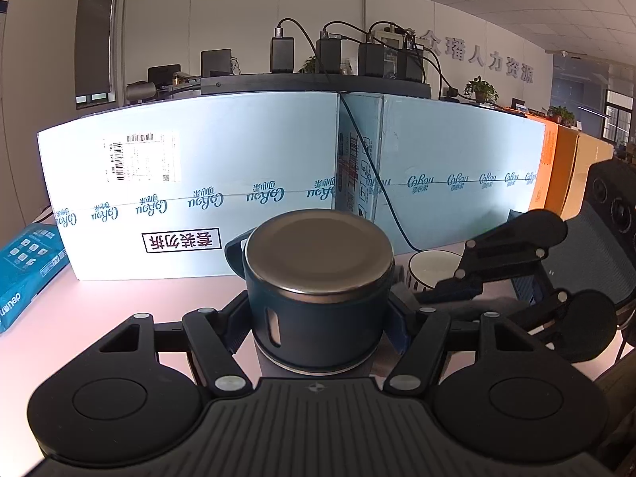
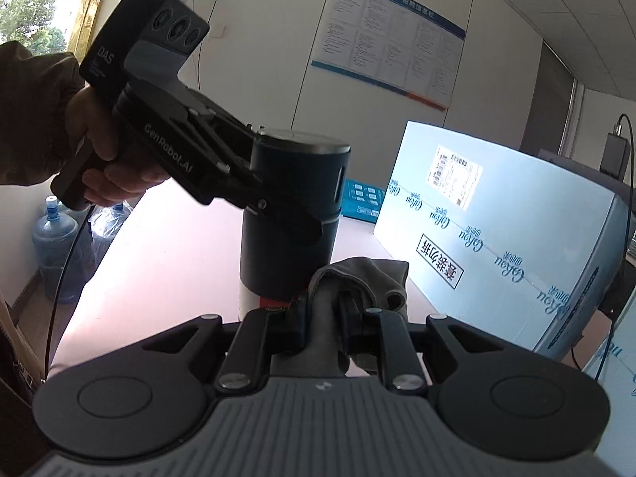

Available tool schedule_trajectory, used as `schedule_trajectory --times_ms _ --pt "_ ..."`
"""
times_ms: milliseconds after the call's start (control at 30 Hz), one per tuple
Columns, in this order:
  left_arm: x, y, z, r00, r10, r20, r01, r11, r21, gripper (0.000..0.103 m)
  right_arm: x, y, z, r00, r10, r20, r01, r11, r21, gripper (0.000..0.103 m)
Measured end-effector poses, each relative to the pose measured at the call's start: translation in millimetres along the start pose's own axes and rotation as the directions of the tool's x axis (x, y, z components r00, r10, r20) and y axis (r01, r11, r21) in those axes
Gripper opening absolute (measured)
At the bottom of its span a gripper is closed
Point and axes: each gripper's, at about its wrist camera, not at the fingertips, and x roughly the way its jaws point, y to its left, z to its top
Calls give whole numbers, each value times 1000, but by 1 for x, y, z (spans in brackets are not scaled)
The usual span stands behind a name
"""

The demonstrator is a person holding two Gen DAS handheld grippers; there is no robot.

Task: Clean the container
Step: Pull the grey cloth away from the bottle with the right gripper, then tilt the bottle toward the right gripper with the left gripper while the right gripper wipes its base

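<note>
A dark blue cylindrical container (image 1: pixel 318 290) with a metal lid stands upright on the pink table (image 1: pixel 119 302). My left gripper (image 1: pixel 318 320) is shut on it, one finger on each side of its upper part. The right wrist view shows the same container (image 2: pixel 294 183) gripped from the left by the left gripper (image 2: pixel 296 218), which a hand (image 2: pixel 103 175) holds. My right gripper (image 2: pixel 324 310) is shut on a grey cloth (image 2: pixel 365 274), held just in front of the container's base. In the left wrist view the right gripper (image 1: pixel 445 290) sits to the container's right.
Large pale blue cartons (image 1: pixel 222 183) wall off the table's far side. A blue paper pack (image 1: pixel 28 266) lies at the left and a white bowl (image 1: pixel 433 266) stands behind the right gripper. A mesh chair (image 1: pixel 596 262) stands at the right, and water jugs (image 2: pixel 53 238) stand on the floor.
</note>
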Motion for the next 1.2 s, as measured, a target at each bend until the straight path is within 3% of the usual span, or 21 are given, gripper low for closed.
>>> schedule_trajectory --times_ms 233,333,400,500,633,800,900,967,1000,1033,1200 --pt "0 -1 0 1000 9 1 -9 1000 -4 62 -14 -12 19 995 17 102 -24 998 61 19" --pt "0 -1 0 1000 13 1 -13 1000 -9 62 -5 -14 18 999 -38 27 36 996 86 19" --pt "-1 -1 0 1000 14 4 -14 1000 -14 62 7 -22 5 996 -46 -79 57 988 146 23" --pt "-1 -1 0 1000 13 6 -13 1000 -22 62 26 -30 -22 975 9 -220 48 967 251 48" --pt "0 0 1 1000 18 5 -18 999 -29 63 48 -20 -50 943 21 -333 81 954 288 50" --pt "1 0 1 1000 20 2 -20 999 -37 63 71 -22 -77 918 27 -396 134 918 373 50" --pt "1 0 0 1000 20 1 -20 999 -37 63 73 -26 -87 922 38 -385 131 905 405 51" --pt "1 1 0 1000 22 -2 -22 999 -41 63 73 -27 -90 930 42 -365 119 906 407 43" --pt "2 1 0 1000 22 -2 -22 999 -44 63 72 -29 -90 933 58 -355 107 898 427 26" --pt "2 1 0 1000 22 -4 -22 999 -46 63 71 -32 -89 936 79 -342 91 886 455 20" --pt "0 1 -2 1000 13 -8 -13 999 -48 63 54 -46 -71 961 156 -229 -1 829 559 16"
